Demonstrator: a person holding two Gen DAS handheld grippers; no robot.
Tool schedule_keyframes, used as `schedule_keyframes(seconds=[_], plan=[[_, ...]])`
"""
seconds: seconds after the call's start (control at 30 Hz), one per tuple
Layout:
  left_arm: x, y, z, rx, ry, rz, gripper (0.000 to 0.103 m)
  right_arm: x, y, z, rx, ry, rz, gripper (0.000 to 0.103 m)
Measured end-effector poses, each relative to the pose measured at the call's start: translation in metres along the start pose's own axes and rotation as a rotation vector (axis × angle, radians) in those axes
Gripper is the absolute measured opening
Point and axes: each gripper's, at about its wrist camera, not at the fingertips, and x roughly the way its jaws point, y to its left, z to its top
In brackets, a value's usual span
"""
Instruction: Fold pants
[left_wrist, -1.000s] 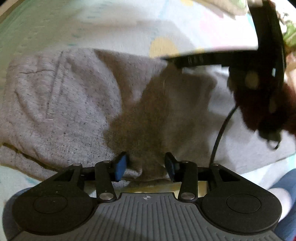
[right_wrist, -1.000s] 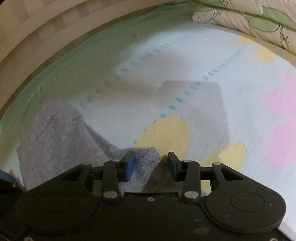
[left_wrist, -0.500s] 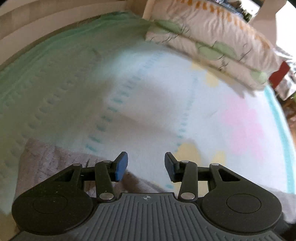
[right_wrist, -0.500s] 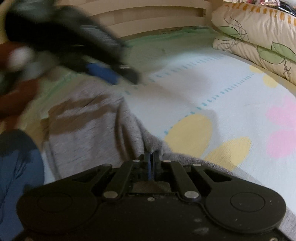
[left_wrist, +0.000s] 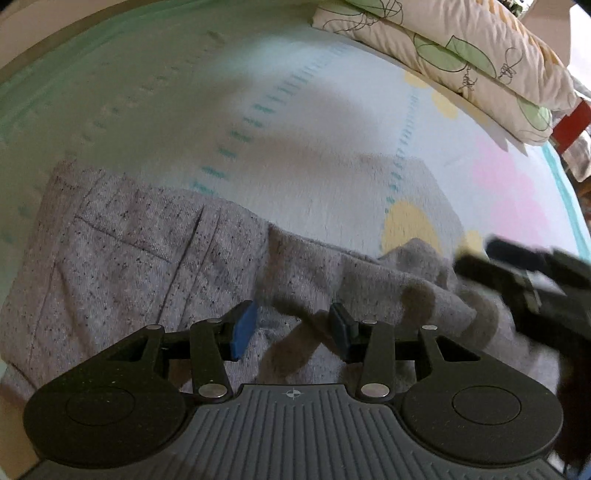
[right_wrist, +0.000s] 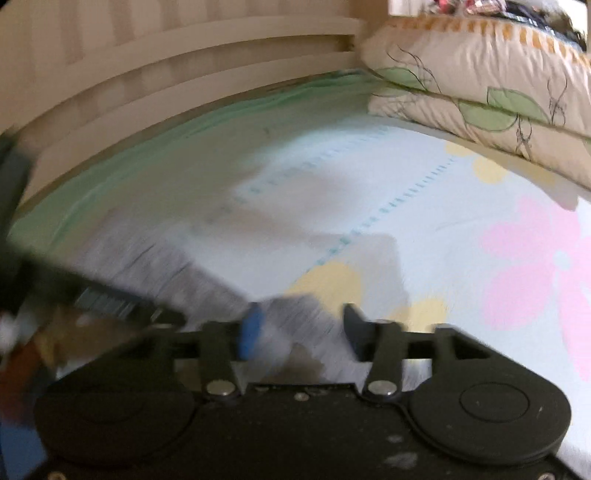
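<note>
The grey speckled pants (left_wrist: 122, 266) lie in a folded heap on the bed sheet (left_wrist: 314, 147). My left gripper (left_wrist: 291, 326) is open and hovers just above the grey cloth, holding nothing. My right gripper (right_wrist: 301, 328) is open over a raised edge of the pants (right_wrist: 295, 314), which shows blurred between its fingers. The right gripper also shows as a dark blurred shape at the right of the left wrist view (left_wrist: 535, 288), over a bunched fold. The left gripper shows blurred at the left of the right wrist view (right_wrist: 92, 295).
Two stacked leaf-print pillows (right_wrist: 480, 85) lie at the far right of the bed. A wooden slatted bed frame (right_wrist: 166, 70) runs along the far side. The sheet carries pink (right_wrist: 535, 277) and yellow (left_wrist: 410, 229) flower prints.
My right gripper was shut on the pants edge half a second ago and has opened. My left gripper has tilted back down over the pants. Both views are blurred by motion.
</note>
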Motion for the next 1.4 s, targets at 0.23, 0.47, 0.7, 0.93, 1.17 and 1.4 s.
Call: schedule_keyframes(seconds=[0.23,0.47,0.7,0.93,1.17,1.4], plan=[[0.004,0.0,-0.001,-0.002,-0.007,0.003,0.042,0.063,-0.017,0.017,-0.001,0.166,0.099,0.066],[0.0,0.002,-0.005,-0.023,-0.007,-0.011,0.043,0.044,0.01,0.011,-0.075,0.157,0.177,0.008],[-0.006,-0.004,-0.017,0.003,0.1,-0.022,0.043,0.046,0.0,0.041,-0.04,0.049,0.022,0.007],[-0.012,-0.015,-0.035,0.092,0.22,-0.01,0.043,0.086,-0.01,0.026,0.007,0.084,-0.018,0.017],[-0.024,-0.017,-0.049,0.167,0.294,-0.036,0.045,0.015,-0.031,0.031,0.102,-0.045,-0.042,0.033],[-0.052,0.019,-0.038,-0.047,0.169,-0.052,0.045,-0.051,0.01,-0.028,0.013,0.041,0.125,0.014]])
